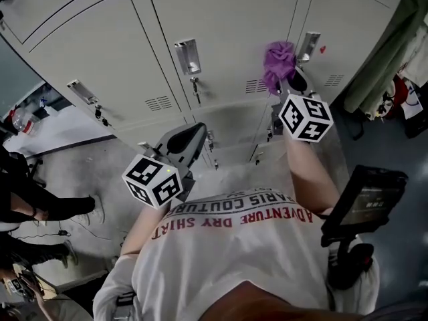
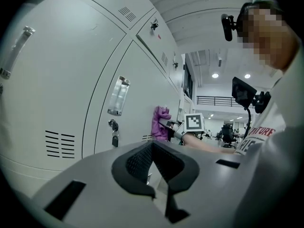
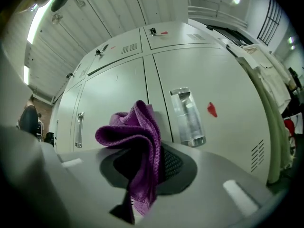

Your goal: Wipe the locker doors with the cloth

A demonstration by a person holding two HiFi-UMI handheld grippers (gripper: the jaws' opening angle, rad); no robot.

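Grey locker doors [image 1: 227, 25] fill the wall ahead of me. My right gripper [image 1: 294, 82] is shut on a crumpled purple cloth [image 1: 277, 60], which is held up against a door beside a metal handle [image 1: 307, 45]. In the right gripper view the cloth [image 3: 137, 137] bunches out of the right gripper [image 3: 147, 170], just left of the handle [image 3: 187, 118] and a red mark [image 3: 212, 109]. My left gripper [image 1: 189, 134] hangs lower and to the left, shut with nothing in it. From the left gripper [image 2: 153, 165] I see the cloth [image 2: 160, 122] further along the doors [image 2: 71, 94].
A key hangs in the lock [image 1: 195, 85] below the middle handle. People's legs [image 1: 40, 206] stand on the floor at left. A dark screen on a stand [image 1: 364, 199] is close at my right. Green fabric [image 1: 384, 52] and bags [image 1: 404, 99] hang right of the lockers.
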